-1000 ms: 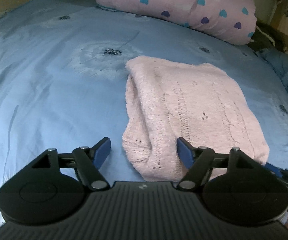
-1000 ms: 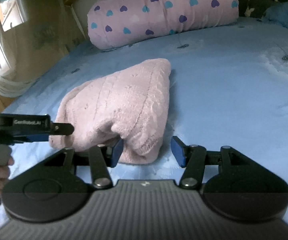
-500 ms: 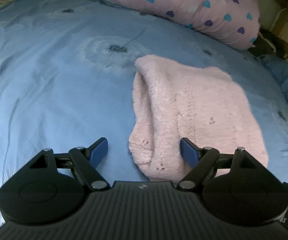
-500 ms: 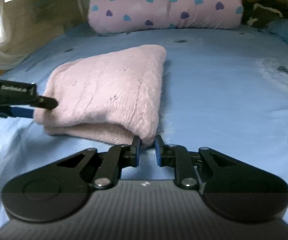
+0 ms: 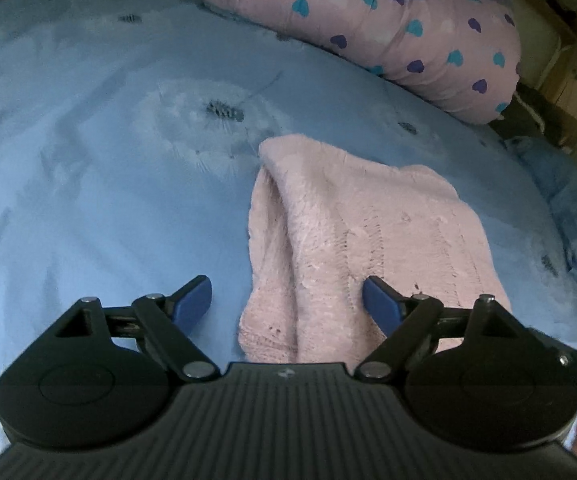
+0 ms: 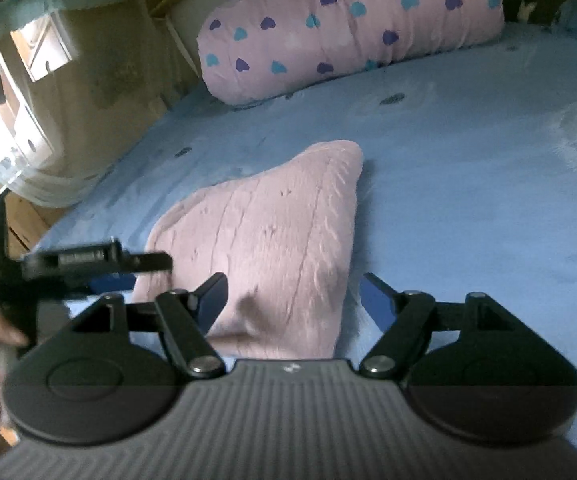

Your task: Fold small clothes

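Observation:
A folded pink knitted garment [image 5: 360, 240] lies flat on the blue bedsheet [image 5: 108, 184]. My left gripper [image 5: 286, 304] is open, its jaws standing either side of the garment's near left corner, just above it. In the right wrist view the same garment [image 6: 272, 232] lies ahead, and my right gripper [image 6: 294, 300] is open and empty over its near right corner. The left gripper's black body [image 6: 48, 268] shows at the garment's left edge, with the hand that holds it.
A pink pillow with blue and purple hearts [image 5: 388, 28] lies at the head of the bed; it also shows in the right wrist view [image 6: 348, 24]. A wall and curtain [image 6: 28, 140] stand left of the bed. Rumpled blue bedding [image 5: 568, 184] lies at the right.
My right gripper, shut at the garment's corner half a second ago, has opened and pulled back a little. The left gripper stayed open and shifted slightly along the garment's near edge.

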Demonstrator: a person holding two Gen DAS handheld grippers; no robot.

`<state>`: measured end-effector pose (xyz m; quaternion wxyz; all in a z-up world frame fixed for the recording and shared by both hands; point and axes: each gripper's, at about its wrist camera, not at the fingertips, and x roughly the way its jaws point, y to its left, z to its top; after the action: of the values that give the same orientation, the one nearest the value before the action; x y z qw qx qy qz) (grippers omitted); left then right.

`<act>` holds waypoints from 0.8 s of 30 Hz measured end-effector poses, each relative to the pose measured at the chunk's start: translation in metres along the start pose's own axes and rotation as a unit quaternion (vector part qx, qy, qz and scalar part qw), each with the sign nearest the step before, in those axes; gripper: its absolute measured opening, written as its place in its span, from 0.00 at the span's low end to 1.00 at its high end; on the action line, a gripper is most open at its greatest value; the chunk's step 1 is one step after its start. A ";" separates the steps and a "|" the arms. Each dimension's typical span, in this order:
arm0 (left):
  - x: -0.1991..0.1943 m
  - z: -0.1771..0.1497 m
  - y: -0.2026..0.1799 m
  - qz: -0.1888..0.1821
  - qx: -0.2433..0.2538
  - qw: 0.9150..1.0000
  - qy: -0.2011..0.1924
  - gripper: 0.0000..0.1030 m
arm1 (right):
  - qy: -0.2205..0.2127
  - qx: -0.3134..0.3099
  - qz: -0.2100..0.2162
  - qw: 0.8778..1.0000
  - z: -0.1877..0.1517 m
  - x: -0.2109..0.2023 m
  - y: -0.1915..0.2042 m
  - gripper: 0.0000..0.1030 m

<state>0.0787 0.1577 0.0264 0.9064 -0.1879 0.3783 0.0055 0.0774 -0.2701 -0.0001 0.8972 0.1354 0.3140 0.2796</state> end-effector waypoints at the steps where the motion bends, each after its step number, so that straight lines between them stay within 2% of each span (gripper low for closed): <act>1: 0.003 0.001 0.003 -0.004 -0.010 1.000 0.002 0.85 | 0.002 0.006 0.004 1.000 0.003 0.006 -0.002 0.73; 4: 0.007 0.001 0.005 -0.016 -0.020 1.000 0.000 0.86 | 0.008 0.026 0.018 0.999 0.007 0.022 -0.008 0.73; 9: 0.010 0.000 0.003 -0.007 0.001 1.000 -0.004 0.90 | 0.016 0.047 0.032 0.998 0.009 0.044 -0.015 0.74; 11: 0.011 0.001 0.004 -0.010 -0.003 1.000 -0.002 0.90 | 0.018 0.051 0.035 0.998 0.008 0.050 -0.016 0.77; 16: 0.014 0.000 0.009 -0.012 -0.014 1.000 0.007 0.91 | 0.038 0.066 0.051 0.996 0.005 0.065 -0.021 0.79; 24: 0.020 0.000 0.013 -0.016 -0.021 1.000 0.016 0.94 | 0.041 0.057 0.068 0.995 0.003 0.074 -0.022 0.80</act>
<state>0.0906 0.1669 0.0080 0.8958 -0.2135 0.3898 -0.0043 0.1364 -0.2448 -0.0433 0.8535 0.1960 0.3557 0.3266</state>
